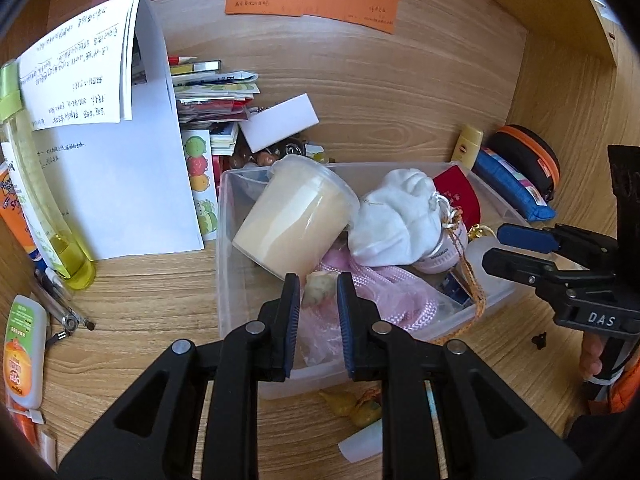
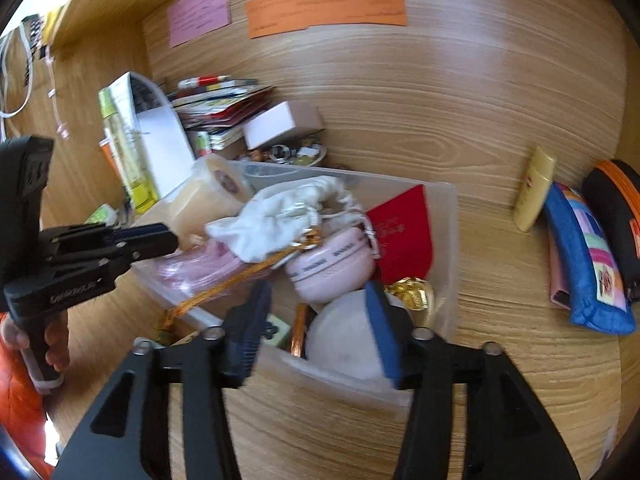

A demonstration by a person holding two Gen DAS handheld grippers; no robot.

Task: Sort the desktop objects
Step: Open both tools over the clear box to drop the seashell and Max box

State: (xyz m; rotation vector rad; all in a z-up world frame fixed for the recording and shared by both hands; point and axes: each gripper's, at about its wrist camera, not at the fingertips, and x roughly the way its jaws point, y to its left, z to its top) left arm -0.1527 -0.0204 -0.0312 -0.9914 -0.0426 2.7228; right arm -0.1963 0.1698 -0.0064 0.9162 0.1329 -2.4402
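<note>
A clear plastic bin (image 1: 224, 240) (image 2: 444, 240) stands on the wooden desk. It is full: a cream lidded tub (image 1: 292, 220), a white cloth pouch (image 1: 392, 216) (image 2: 272, 216), a pink round case (image 2: 332, 268), a red booklet (image 2: 404, 232) and pink cord (image 1: 384, 292). My left gripper (image 1: 319, 278) (image 2: 174, 238) hovers over the bin's near left part, its fingers close together with nothing gripped. My right gripper (image 2: 320, 320) (image 1: 491, 247) is open at the bin's near right corner. A white round object (image 2: 340, 336) lies between its fingers, which do not press on it.
Left of the bin are standing papers (image 1: 100, 120), a yellow-green bottle (image 1: 40, 200), pens (image 1: 60, 308) and an orange-labelled tube (image 1: 24, 344). On the right a yellow tube (image 2: 534, 188), a blue pouch (image 2: 588, 264) and a black-orange case (image 2: 616, 216) lean on the back wall. Small yellow items (image 1: 352, 404) lie before the bin.
</note>
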